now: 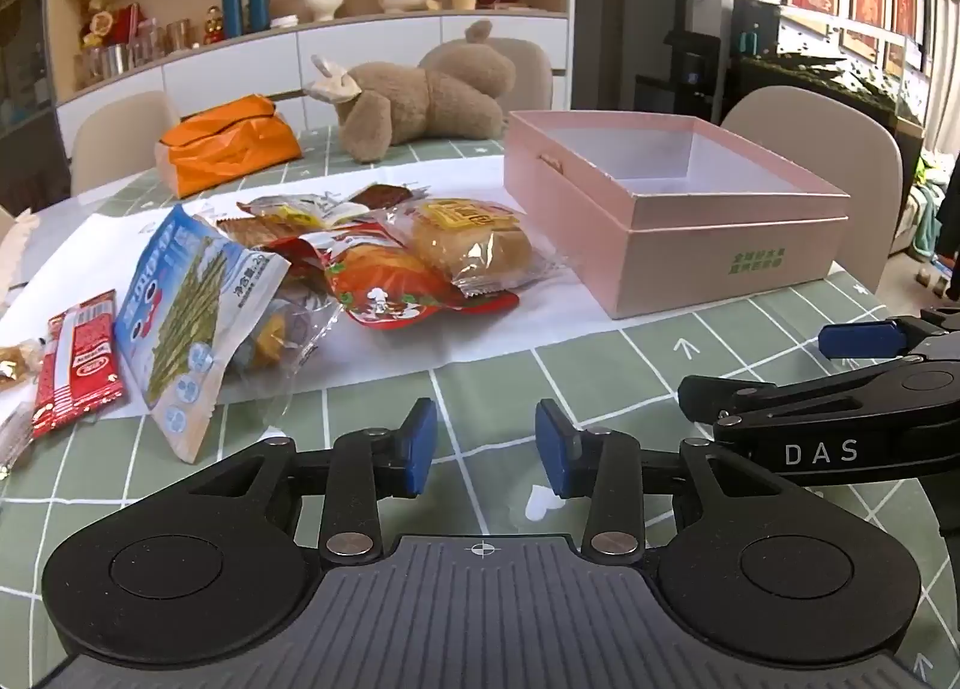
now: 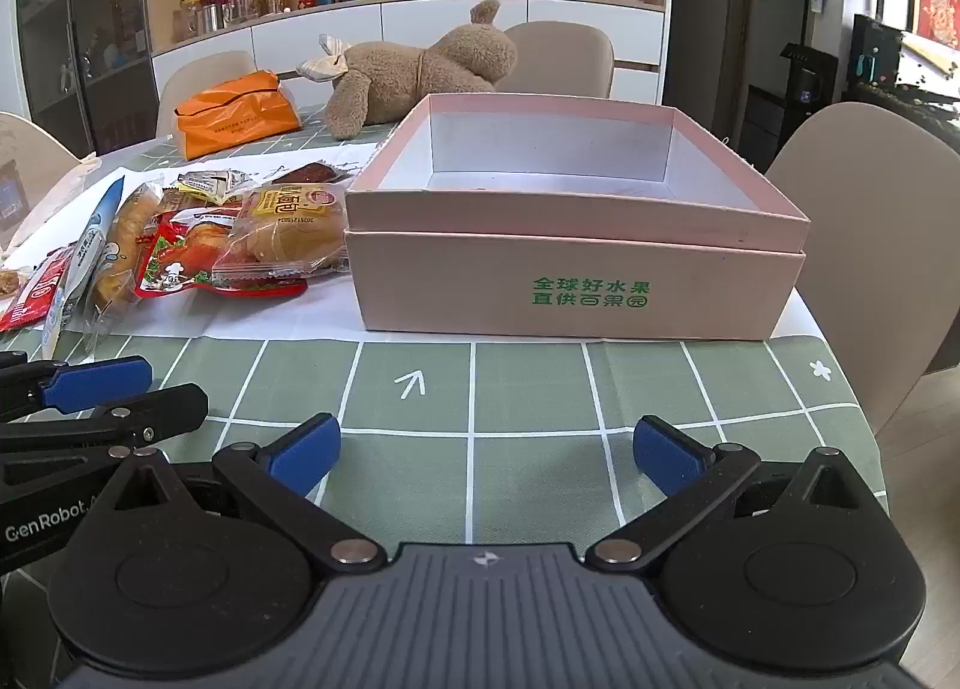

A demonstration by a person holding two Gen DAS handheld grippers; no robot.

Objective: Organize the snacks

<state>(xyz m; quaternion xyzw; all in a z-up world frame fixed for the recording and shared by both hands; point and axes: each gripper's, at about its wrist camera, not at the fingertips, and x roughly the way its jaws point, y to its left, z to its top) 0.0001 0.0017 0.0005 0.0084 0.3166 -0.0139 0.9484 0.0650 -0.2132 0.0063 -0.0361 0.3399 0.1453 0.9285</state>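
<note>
Pre-grasp. Left gripper (image 1: 486, 446) half open, empty; right gripper (image 2: 486, 452) spread wide, empty. Snack pile (image 1: 372, 263) lies left of empty pink box (image 2: 576, 245). Next: likely reach nearest packet.

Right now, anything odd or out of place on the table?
Yes: a plush bear lies on its side behind the pink box, no snack. The snack packets sit in a loose overlapping heap left of the box, which holds no snacks in view.
</note>
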